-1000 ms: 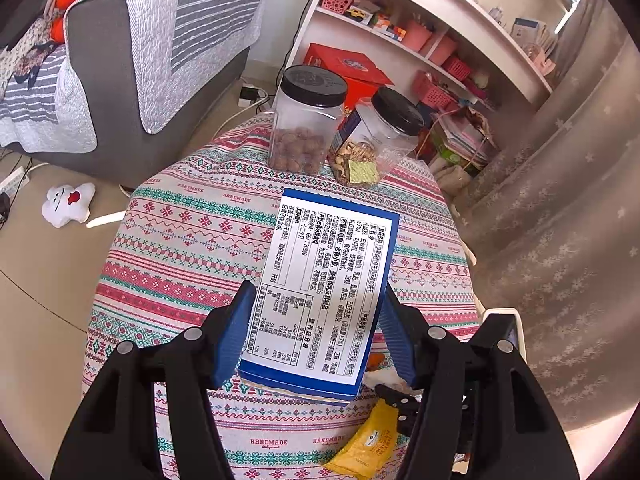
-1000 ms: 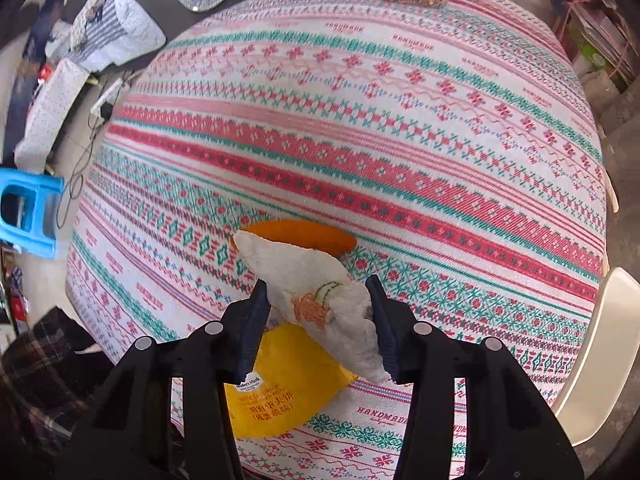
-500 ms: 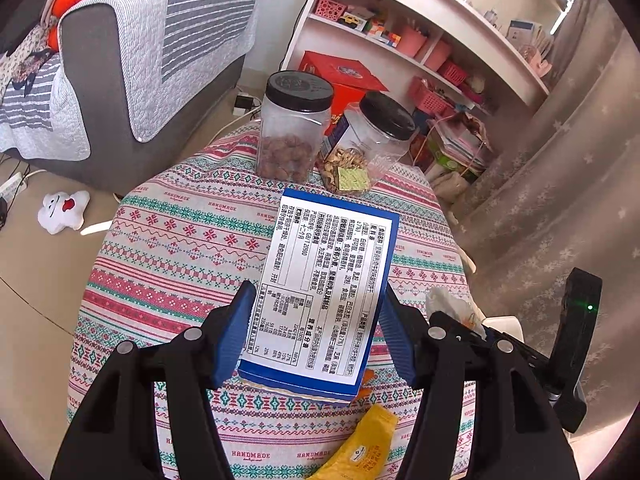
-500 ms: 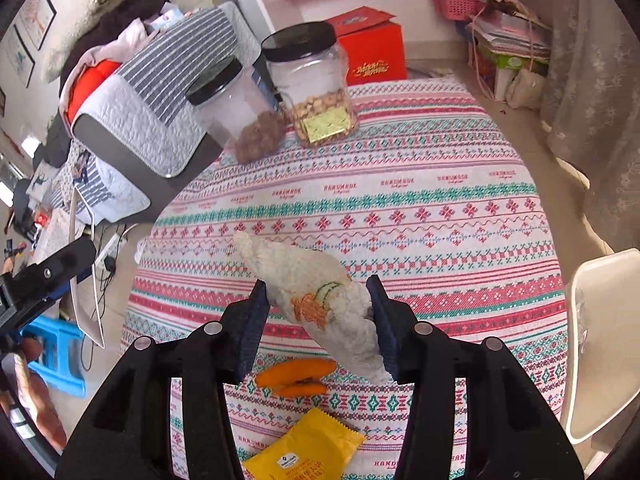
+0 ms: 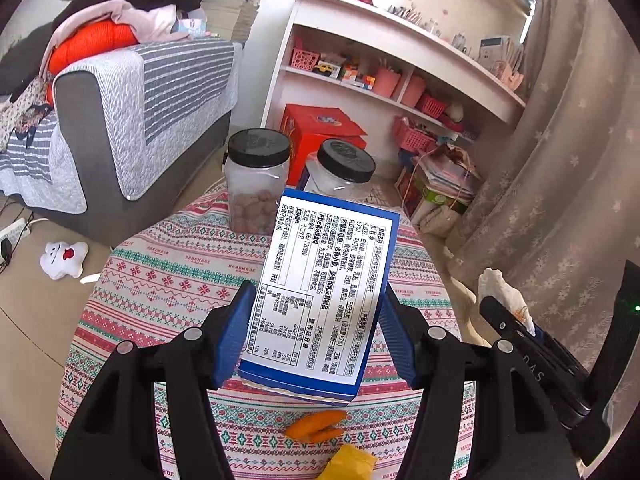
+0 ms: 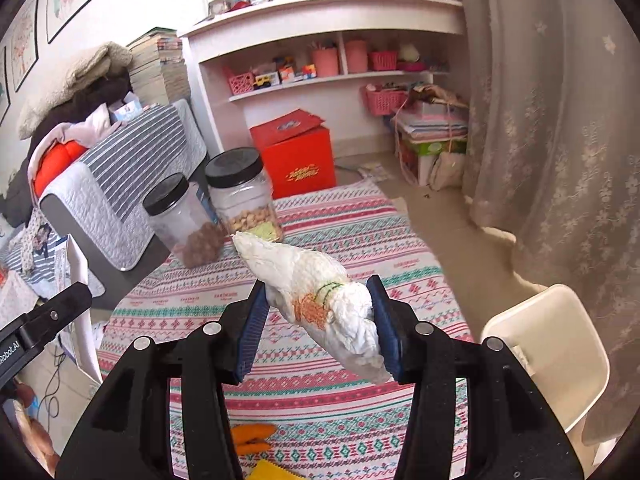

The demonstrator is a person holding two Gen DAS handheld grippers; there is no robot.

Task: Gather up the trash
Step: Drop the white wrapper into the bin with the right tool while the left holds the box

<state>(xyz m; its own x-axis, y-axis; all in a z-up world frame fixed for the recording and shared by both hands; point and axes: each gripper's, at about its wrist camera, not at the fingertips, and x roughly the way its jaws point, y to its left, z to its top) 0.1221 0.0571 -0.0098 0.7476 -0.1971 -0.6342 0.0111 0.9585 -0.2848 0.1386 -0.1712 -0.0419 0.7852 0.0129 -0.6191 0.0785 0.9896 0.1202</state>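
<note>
Right wrist: right tongs (image 6: 318,322) clamp crumpled tissue (image 6: 320,300); left tongs (image 5: 316,334) clamp blue box (image 5: 324,296).

The blue box (image 5: 320,300) clamped in the left tool (image 5: 316,332) hides the lower part of the jar (image 5: 340,172) behind it, so its contents cannot be told from there. Below that tool, the yellow packet (image 5: 348,466) is cut off by the picture's bottom edge. In the right wrist view the orange peel (image 6: 252,438) sits half behind that tool's finger. The print on the box's label is too small to read. Items on the shelf (image 6: 320,76) beyond stay too small to name.
</note>
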